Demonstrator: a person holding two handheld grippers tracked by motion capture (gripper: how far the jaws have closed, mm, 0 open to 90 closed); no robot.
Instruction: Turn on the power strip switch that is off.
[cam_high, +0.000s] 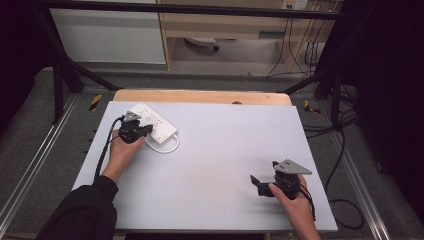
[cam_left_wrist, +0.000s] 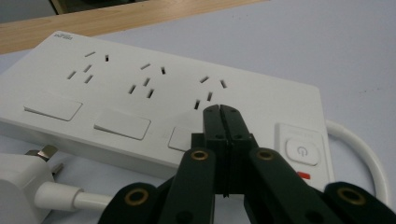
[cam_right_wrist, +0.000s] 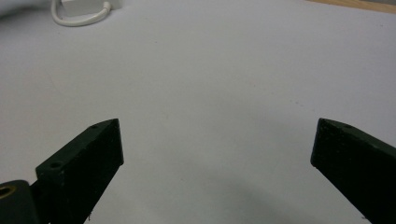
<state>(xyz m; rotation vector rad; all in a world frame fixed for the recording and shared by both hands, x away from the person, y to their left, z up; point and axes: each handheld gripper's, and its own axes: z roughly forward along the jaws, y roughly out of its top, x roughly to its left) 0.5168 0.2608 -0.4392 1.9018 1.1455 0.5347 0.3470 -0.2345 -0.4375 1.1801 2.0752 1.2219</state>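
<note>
two hand-held grippers work over a pale table (cam_high: 210, 165). the left gripper (cam_left_wrist: 220, 109), jaws pressed together and holding nothing, hovers at a white power strip (cam_high: 152, 122) on the far left, just by its third rocker switch (cam_left_wrist: 182, 138). a white plug (cam_left_wrist: 21, 184) lies beside the strip. the right gripper (cam_high: 260, 186) sits near right, jaws wide apart over bare tabletop.

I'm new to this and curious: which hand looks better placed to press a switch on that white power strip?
Probably the left. The left gripper, jaws shut, hovers right over the power strip; the right gripper sits open, far across the table.
</note>
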